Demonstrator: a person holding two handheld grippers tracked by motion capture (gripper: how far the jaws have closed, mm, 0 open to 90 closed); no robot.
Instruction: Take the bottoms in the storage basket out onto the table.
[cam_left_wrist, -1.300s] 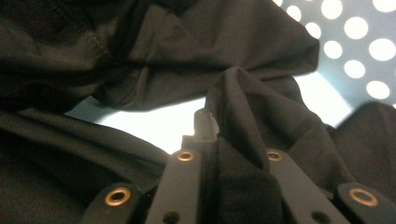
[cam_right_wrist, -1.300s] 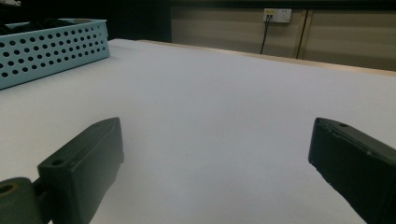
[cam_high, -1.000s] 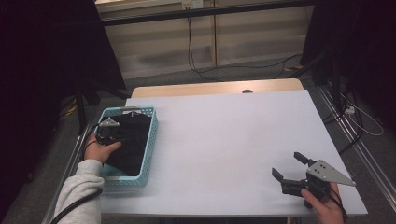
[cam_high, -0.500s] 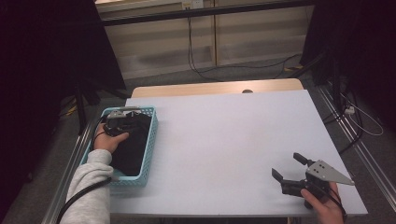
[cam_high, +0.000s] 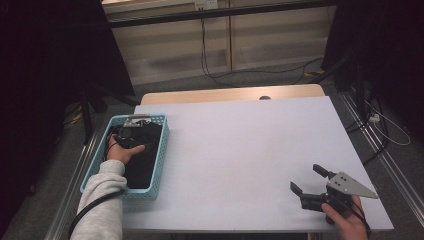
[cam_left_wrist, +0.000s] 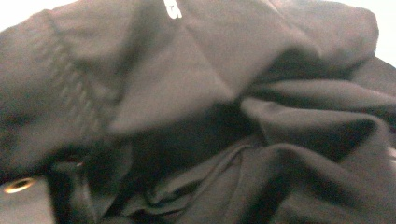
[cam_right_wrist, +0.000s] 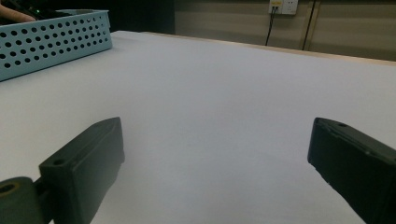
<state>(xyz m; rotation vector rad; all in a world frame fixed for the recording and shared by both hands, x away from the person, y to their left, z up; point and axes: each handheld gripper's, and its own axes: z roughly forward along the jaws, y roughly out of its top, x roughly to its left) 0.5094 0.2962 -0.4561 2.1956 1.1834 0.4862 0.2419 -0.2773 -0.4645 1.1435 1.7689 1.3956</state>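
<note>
A light-blue perforated basket (cam_high: 161, 150) stands at the table's left edge with crumpled black cloth (cam_high: 142, 167) in it. My left gripper (cam_high: 131, 136) is pushed down into the far end of the basket, low over that cloth. Its jaws have just been opening, and the left gripper view shows folds of the black cloth (cam_left_wrist: 196, 93) very close, with no pad pressing on them. My right gripper (cam_high: 305, 177) rests near the table's front right corner. It is open wide (cam_right_wrist: 215, 140) over the bare white tabletop with nothing between its jaws.
The white tabletop (cam_high: 240, 145) stretches between basket and right gripper. The basket's holed wall (cam_right_wrist: 51, 42) shows at the far left in the right gripper view. A wooden strip (cam_high: 230, 94) edges the table's far side; cables lie on the floor behind.
My left hand has moved toward the far end of the basket and sunk lower into the black cloth. The right gripper has kept still.
</note>
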